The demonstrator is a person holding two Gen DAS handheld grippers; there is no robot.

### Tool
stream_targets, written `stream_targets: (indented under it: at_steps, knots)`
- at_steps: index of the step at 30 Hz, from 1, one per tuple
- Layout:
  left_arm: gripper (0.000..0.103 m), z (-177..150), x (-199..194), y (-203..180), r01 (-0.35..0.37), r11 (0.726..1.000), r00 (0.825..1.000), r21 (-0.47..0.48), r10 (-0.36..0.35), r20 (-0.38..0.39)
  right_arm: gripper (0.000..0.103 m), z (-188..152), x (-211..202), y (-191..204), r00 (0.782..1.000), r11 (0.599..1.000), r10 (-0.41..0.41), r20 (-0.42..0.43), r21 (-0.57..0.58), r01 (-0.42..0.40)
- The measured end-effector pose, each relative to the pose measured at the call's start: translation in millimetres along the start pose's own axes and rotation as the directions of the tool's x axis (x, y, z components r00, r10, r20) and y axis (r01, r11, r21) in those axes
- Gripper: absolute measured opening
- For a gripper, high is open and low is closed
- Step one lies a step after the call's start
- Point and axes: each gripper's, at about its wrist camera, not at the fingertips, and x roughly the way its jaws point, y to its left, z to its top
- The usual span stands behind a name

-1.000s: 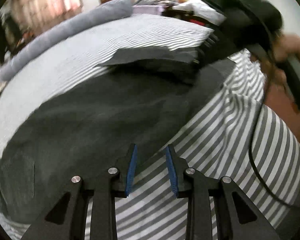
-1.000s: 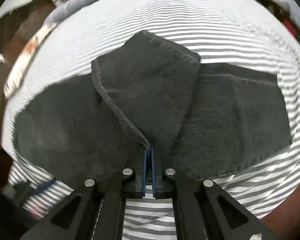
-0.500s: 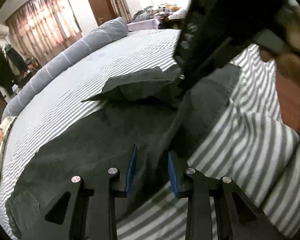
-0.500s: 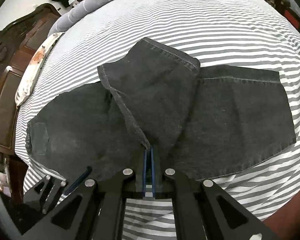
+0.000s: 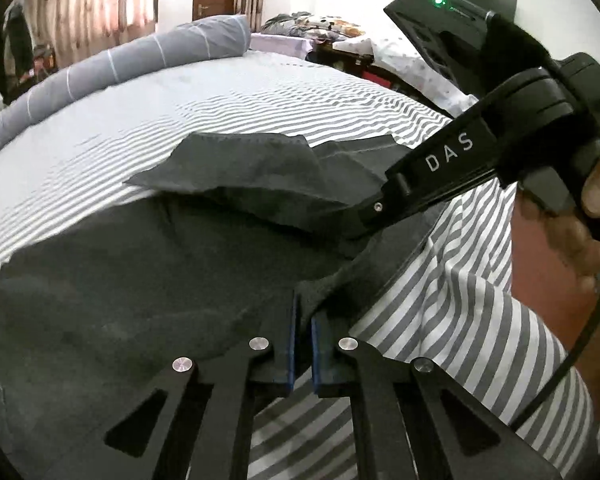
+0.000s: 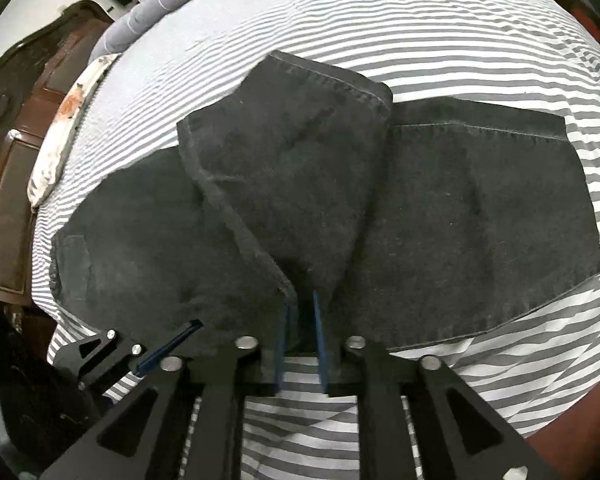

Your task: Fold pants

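Left gripper (image 5: 302,344): jaws nearly closed, narrow gap, near edge of the pants (image 5: 140,280) pinched between the blue pads. Fabric rises slightly into the jaws from the bed (image 5: 260,96)

Right gripper (image 6: 300,344): jaws part open, moderate gap. Corner of the folded-over leg sits right at the pad tips and between them; cannot tell if the pads press it. In the left wrist view the right gripper (image 5: 380,208) tip rests low on the pants, body marked DAS, held by the right hand (image 5: 560,240), cable hanging below it

Pants (image 6: 460,220): dark denim, lying flat across the striped bed (image 6: 380,20), long axis left to right in the right wrist view. One leg end is folded back over the middle, hem pointing away from the camera, its stitched edge running diagonally down to the right jaws. Waist end with a patch lies at far left, other leg flat at right. Near edge close to the bed's edge

Left gripper (image 6: 168,344) shows at lower left of the right wrist view, on the pants' near edge, beside the right one

Grey bolster (image 5: 120,64) along the far side of the bed. Dark wood headboard (image 6: 24,140) at left, small white pillow (image 6: 64,128) against it. Door and curtains in the background
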Motion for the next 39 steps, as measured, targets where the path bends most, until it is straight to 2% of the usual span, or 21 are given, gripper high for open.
stream_targets:
  at_steps: [2, 5, 8, 11, 14, 19, 21, 22, 23, 26, 28, 31, 33, 34, 37, 39]
  knots:
    - [0.005, -2.0, -3.0, -0.3, 0.005, 1.0, 1.0, 0.015, -0.005, 0.002, 0.03, 4.6, -1.6, 2.8, 1.0, 1.0, -0.027, -0.001, -0.014, 0.027]
    - [0.005, -4.8, -3.8, -2.4, 0.013, 1.0, 1.0, 0.019, -0.013, -0.002, 0.031, 13.0, -5.1, 17.5, 0.997, 0.995, -0.079, 0.017, -0.067, 0.08]
    - [0.005, -6.1, -3.0, -1.5, 0.022, 1.0, 1.0, 0.01, -0.022, -0.006, 0.038, 24.3, -3.3, 45.0, 0.987, 0.967, -0.156, 0.035, -0.196, 0.16]
    - [0.005, -6.7, -1.7, 0.4, 0.03, 1.0, 1.0, -0.003, -0.03, -0.006, 0.042, 38.8, 7.9, 82.5, 0.971, 0.9, -0.232, 0.052, -0.368, 0.234]
    - [0.005, -7.8, -2.5, 5.5, 0.051, 0.998, 0.999, -0.044, -0.051, -0.004, 0.044, 53.9, 28.2, 115.5, 0.964, 0.831, -0.264, 0.036, -0.499, 0.246]
    - [0.005, -11.5, -3.0, 10.5, 0.074, 0.994, 0.997, -0.079, -0.074, 0.001, 0.043, 69.0, 66.5, 143.0, 0.936, 0.737, -0.35, 0.042, -0.604, 0.303]
    - [0.005, -12.3, -3.3, 10.4, 0.078, 0.994, 0.997, -0.079, -0.078, 0.001, 0.038, 73.1, 79.1, 147.1, 0.928, 0.714, -0.371, 0.039, -0.627, 0.312]
    - [0.005, -12.8, -3.4, 11.1, 0.081, 0.993, 0.997, -0.082, -0.081, 0.0, 0.022, 74.5, 84.6, 147.5, 0.921, 0.7, -0.387, 0.043, -0.636, 0.323]
    - [0.005, -13.1, -3.8, 11.8, 0.084, 0.993, 0.996, -0.083, -0.084, 0.001, 0.0, 76.3, 88.5, 145.8, 0.914, 0.693, -0.404, 0.045, -0.637, 0.338]
    - [0.005, -12.8, -6.0, 14.0, 0.086, 0.993, 0.996, -0.087, -0.086, 0.004, 0.0, 86.0, 83.5, 134.2, 0.904, 0.709, -0.419, 0.086, -0.591, 0.385]
    - [0.005, -11.5, -6.1, 13.2, 0.08, 0.993, 0.997, -0.081, -0.08, 0.007, 0.0, 95.6, 59.2, 118.2, 0.912, 0.762, -0.389, 0.129, -0.512, 0.397]
    - [0.005, -10.5, -9.3, 9.4, 0.072, 0.995, 0.997, -0.069, -0.071, 0.01, 0.0, 106.1, 16.0, 80.5, 0.913, 0.841, -0.364, 0.182, -0.358, 0.406]
    - [0.005, -8.9, -10.1, 9.5, 0.066, 0.996, 0.998, -0.067, -0.065, 0.009, 0.0, 106.7, -6.0, 51.4, 0.921, 0.883, -0.348, 0.178, -0.267, 0.385]
    - [0.005, -8.7, -11.5, 11.1, 0.064, 0.996, 0.998, -0.065, -0.063, 0.009, 0.0, 104.4, -14.6, 39.2, 0.922, 0.892, -0.346, 0.175, -0.242, 0.381]
    - [0.005, -8.3, -13.4, 9.3, 0.057, 0.997, 0.998, -0.056, -0.057, 0.01, 0.005, 86.9, -22.5, 23.3, 0.95, 0.911, -0.295, 0.102, -0.268, 0.312]
    - [0.005, -7.9, -12.2, 8.2, 0.052, 0.997, 0.999, -0.058, -0.052, 0.008, 0.006, 74.7, -17.8, 30.0, 0.958, 0.91, -0.273, 0.082, -0.301, 0.285]
